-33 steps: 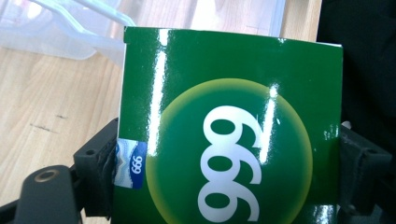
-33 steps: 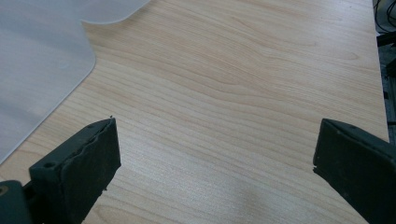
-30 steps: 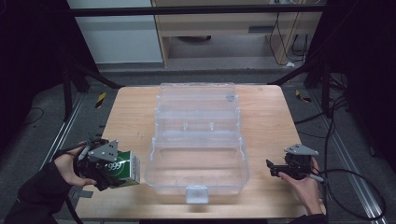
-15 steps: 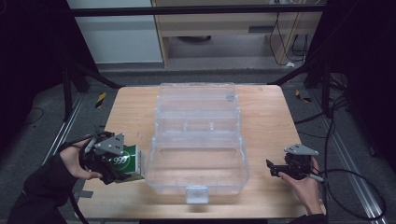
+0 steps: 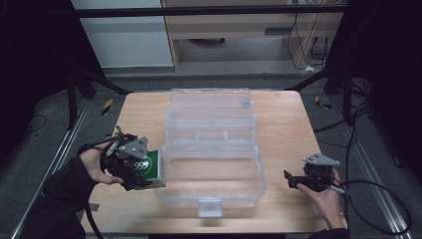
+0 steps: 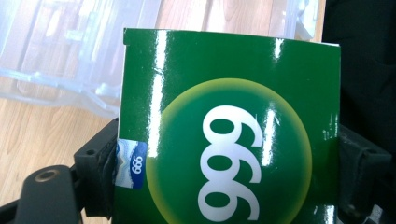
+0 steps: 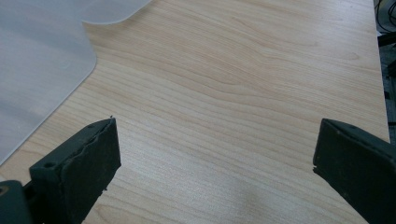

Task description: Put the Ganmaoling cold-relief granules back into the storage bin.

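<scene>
The box [image 6: 224, 140] is glossy green with white "999" on a yellow-green disc; the storage bin [image 5: 211, 149] is clear, the table [image 5: 283, 129] pale wood-grain.

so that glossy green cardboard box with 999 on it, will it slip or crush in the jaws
The glossy green cardboard box shows bright sheen, so it may be a bit slippery. The left gripper holds it by two opposite sides with no visible denting, so it probably stays stiff under a gentle squeeze. Thin cardboard would likely buckle if clamped harder, and it looks light.
</scene>
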